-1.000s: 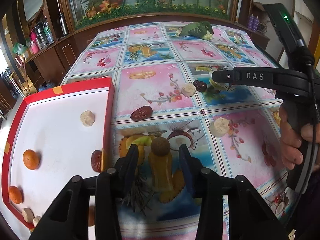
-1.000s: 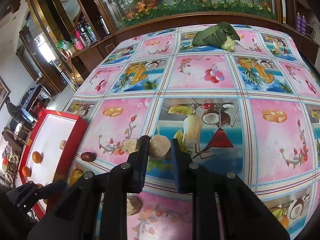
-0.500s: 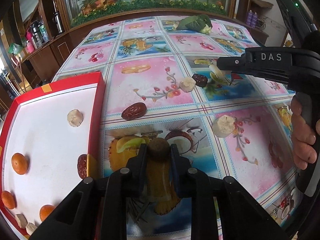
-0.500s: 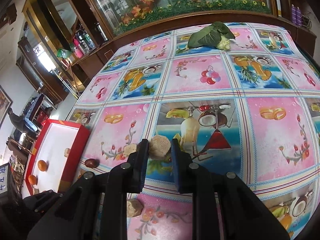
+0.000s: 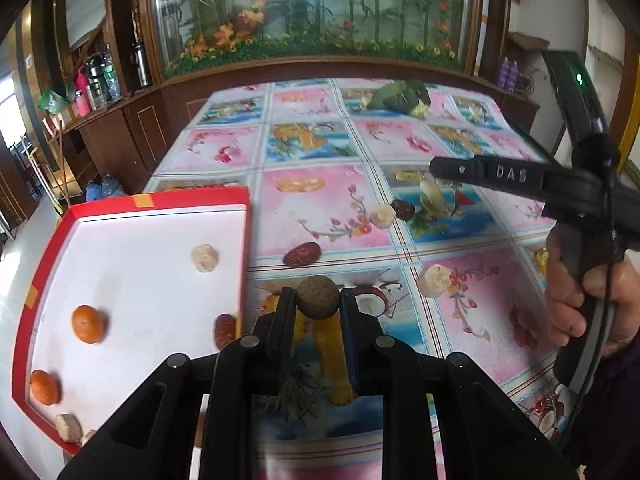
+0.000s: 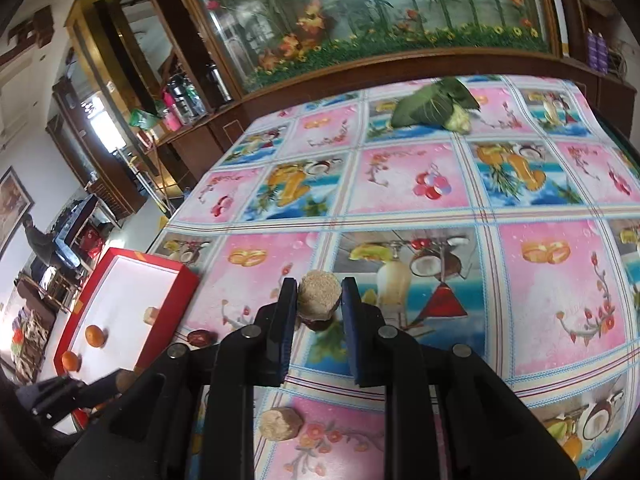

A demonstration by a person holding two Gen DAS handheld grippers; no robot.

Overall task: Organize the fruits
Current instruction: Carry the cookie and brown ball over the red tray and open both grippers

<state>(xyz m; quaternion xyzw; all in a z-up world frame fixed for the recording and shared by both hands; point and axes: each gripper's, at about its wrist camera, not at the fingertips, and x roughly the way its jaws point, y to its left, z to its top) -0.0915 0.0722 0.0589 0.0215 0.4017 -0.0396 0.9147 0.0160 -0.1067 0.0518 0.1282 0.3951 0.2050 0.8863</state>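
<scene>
Left gripper [image 5: 318, 300] clamps brown ball [image 5: 317, 297]; right gripper [image 6: 319, 295] grips beige chunk [image 6: 319, 294] (both lifted)

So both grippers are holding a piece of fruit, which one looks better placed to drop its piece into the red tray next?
Probably the left gripper. It holds the round brown fruit right beside the red tray, while the right gripper, with its pale cut piece, sits farther out over the tablecloth.

Bright daylight, soft blur, fisheye-warped edges
</scene>
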